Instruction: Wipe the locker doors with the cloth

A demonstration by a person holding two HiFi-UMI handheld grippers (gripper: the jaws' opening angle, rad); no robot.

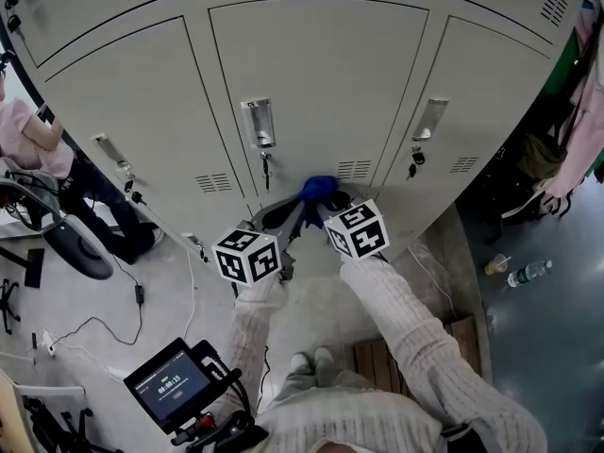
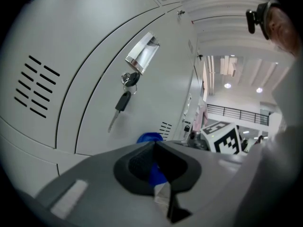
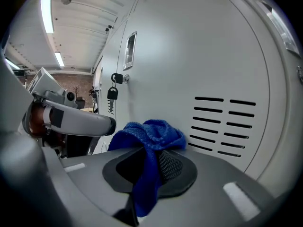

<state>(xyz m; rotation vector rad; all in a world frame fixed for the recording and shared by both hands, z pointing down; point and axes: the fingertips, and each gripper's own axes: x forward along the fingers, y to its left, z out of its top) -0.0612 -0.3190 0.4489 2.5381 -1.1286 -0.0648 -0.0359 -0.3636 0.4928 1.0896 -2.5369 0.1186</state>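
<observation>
The right gripper (image 3: 151,161) is pinching the blue cloth (image 3: 150,129) between its jaws. The cloth is bunching over the tips and hanging down between the pads. It is sitting against the lower part of the middle door (image 1: 330,64), at 8 o'clock from the vent (image 1: 354,169) and at 4 o'clock from the key (image 1: 265,170), which is hanging in the lock. The left gripper (image 2: 154,144) is holding its jaws together at the tips. A blue sliver is showing in the gap behind them, and whether it is being gripped cannot be told. This gripper is reaching in at 9 o'clock of the cloth, just beside it. Both grippers are pointing at the same door.
</observation>
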